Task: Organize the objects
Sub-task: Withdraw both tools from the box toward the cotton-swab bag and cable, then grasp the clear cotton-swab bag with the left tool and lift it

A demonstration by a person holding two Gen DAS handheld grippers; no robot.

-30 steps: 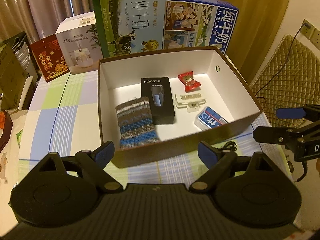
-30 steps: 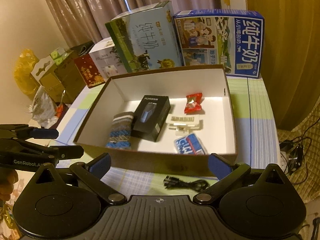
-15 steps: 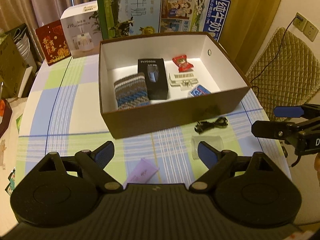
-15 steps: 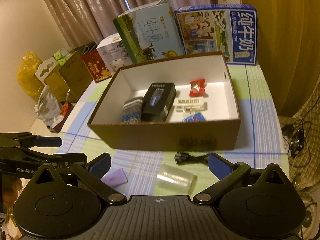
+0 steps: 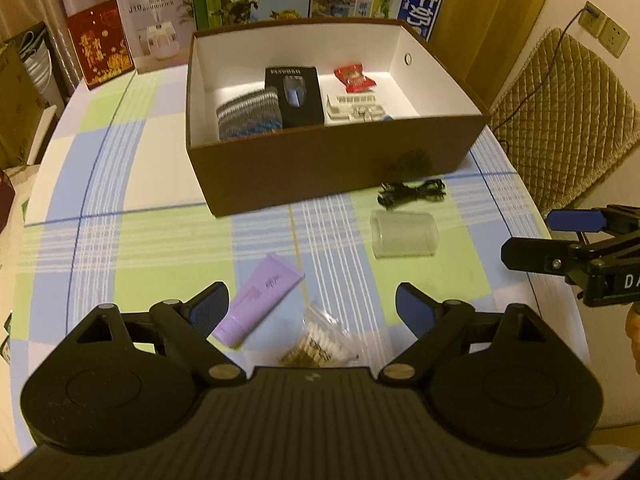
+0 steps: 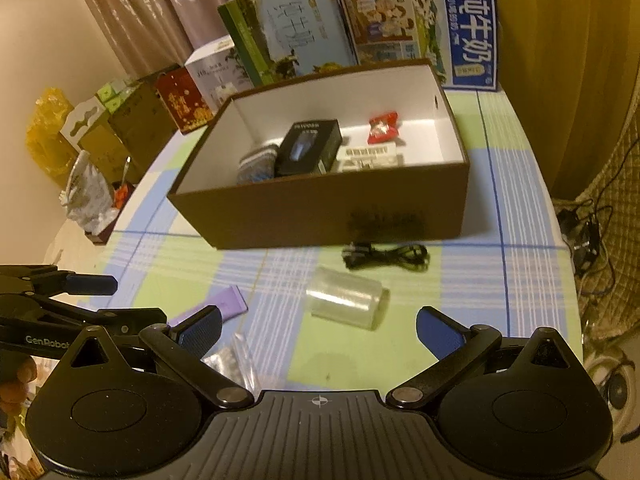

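A brown open box [image 5: 332,168] [image 6: 320,216] stands mid-table and holds a knitted pouch [image 5: 250,114], a black shaver box [image 5: 294,94], a red candy [image 5: 355,79] and a white plastic part [image 5: 354,106]. In front of it lie a black cable [image 5: 412,192] [image 6: 386,256], a clear cup on its side [image 5: 402,234] [image 6: 348,296], a purple tube [image 5: 260,300] [image 6: 224,304] and a small clear bag [image 5: 320,340]. My left gripper [image 5: 312,310] is open above the tube and bag. Near the cup, my right gripper [image 6: 318,330] is open and empty.
Milk cartons [image 6: 420,28], a white appliance box [image 5: 154,30] and a red box [image 5: 100,48] line the table's far edge. A quilted chair [image 5: 560,120] stands to the right. Cardboard boxes and bags [image 6: 92,136] sit off the table's left side.
Both grippers have drawn back from the box toward the near table edge. The cable, cup, tube and small bag have come into view. Both stay open.
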